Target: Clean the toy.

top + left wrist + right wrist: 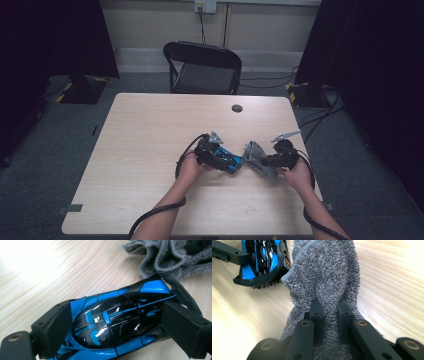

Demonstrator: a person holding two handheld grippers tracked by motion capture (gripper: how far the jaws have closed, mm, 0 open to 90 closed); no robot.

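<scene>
- We see the wooden table (pixel 150 150) spanning the middle of the high view, with a small dark round grommet (pixel 237 108) in its top toward twelve o'clock.
- Beyond the table's far edge, at twelve o'clock, we see a black folding chair (pixel 202 67) standing on the grey floor.
- We see the grey terry cloth (pixel 329 272) at about four o'clock from the table's centre, bunched into a standing fold rather than lying flat; its near end rises off the wood.
- We hold the right gripper (pixel 330 312) clenched on that cloth: both black jaws press into a pinched ridge of the pile, with cloth spilling out on either side.
- We see the blue and black toy car (pixel 117 322) just beside the cloth, at its nine o'clock in the high view, its rear wing very near the cloth's edge.
- We hold the left gripper (pixel 117 327) grasping the car, one pad against each of its flanks, nose toward the camera.
</scene>
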